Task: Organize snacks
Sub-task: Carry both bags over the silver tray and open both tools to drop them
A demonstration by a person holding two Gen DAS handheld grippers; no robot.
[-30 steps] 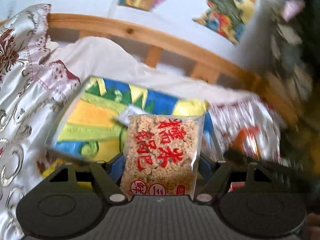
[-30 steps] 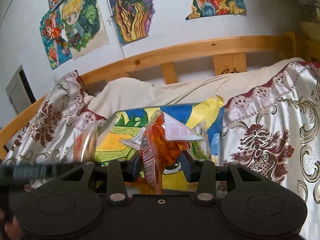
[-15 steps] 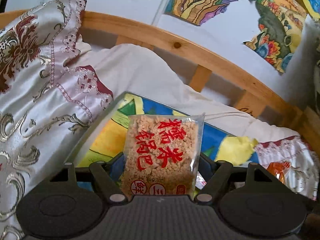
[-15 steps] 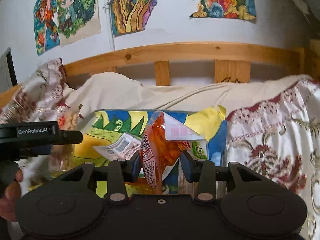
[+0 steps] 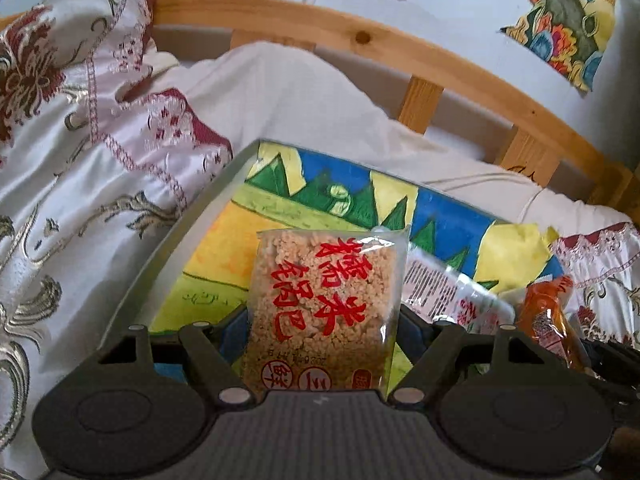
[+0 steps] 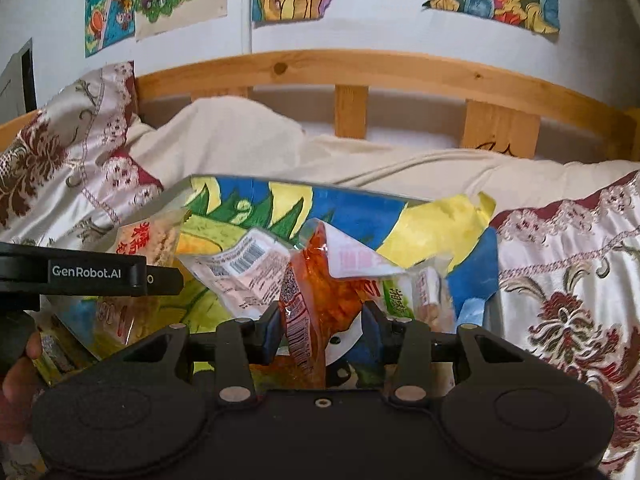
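Above the clear bin (image 5: 188,236) with the painted picture on its floor, I have both grippers loaded. My left gripper (image 5: 322,324) is pinching the rice cracker packet (image 5: 326,312) upright between its fingers, over the bin's near left part. My right gripper (image 6: 322,320) is clamped on the orange snack pouch (image 6: 316,280), which stands crumpled over the bin's near right side.

Inside the bin, a white packet with a barcode (image 6: 244,268) lies near the middle, and a green-labelled packet (image 6: 396,296) sits just beside the orange pouch toward the bin's right wall. So I judge the sorting is partly done: a few snacks look to be in the bin, and the two I hold have not been let go. What remains, as far as I can see, is lowering and dropping both. Whether more snacks wait outside the bin on the embroidered bedspread (image 6: 568,280), I cannot tell.
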